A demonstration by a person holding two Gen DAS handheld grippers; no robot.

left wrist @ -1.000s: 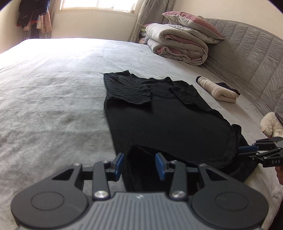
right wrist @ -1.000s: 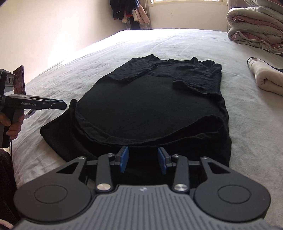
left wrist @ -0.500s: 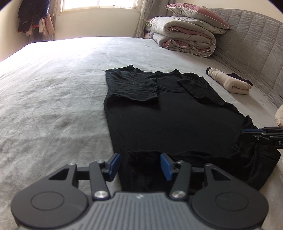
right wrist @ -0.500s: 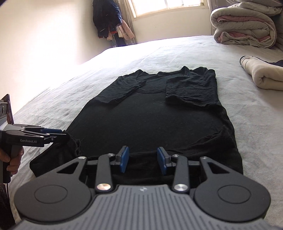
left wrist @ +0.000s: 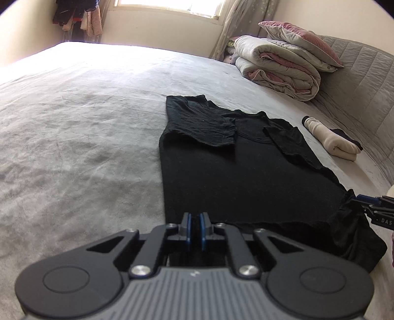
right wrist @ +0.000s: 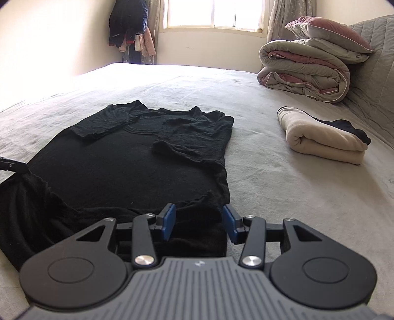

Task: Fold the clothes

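grey bedding (left wrist: pixel 73 147) covered the wide bed, with daylight from a window (right wrist: pixel 211 14) washing out the far edge at twelve o'clock. at about eleven o'clock, hanging clothes (right wrist: pixel 130 27) filled the corner beside the window.

left of centre in the right wrist view, the black t-shirt (right wrist: pixel 128 162) lay flat on the bedding, collar toward twelve o'clock and both sleeves folded in over the chest. its hem end, nearest the cameras, was bunched and partly lifted. the left gripper (left wrist: pixel 194 230) sat at six o'clock in its own view, at the hem's left corner; its jaws were closing, the blue pads (left wrist: pixel 188 229) nearly touching, with only a thin dark gap between them. whether cloth was caught in that gap could not be told. the right gripper (right wrist: pixel 200 222) sat at six o'clock in its view, jaws opening and spread on either side of the hem's right corner, the black cloth lying between the pads without being pressed.

toward two o'clock from the shirt, well apart from it, a rolled cream garment (right wrist: pixel 325 140) rested on the bedding with a dark piece just behind it. farther off at one o'clock, a folded quilt (right wrist: pixel 305 73) with a pillow (right wrist: pixel 330 34) on top lay against the grey padded headboard (left wrist: pixel 357 86).
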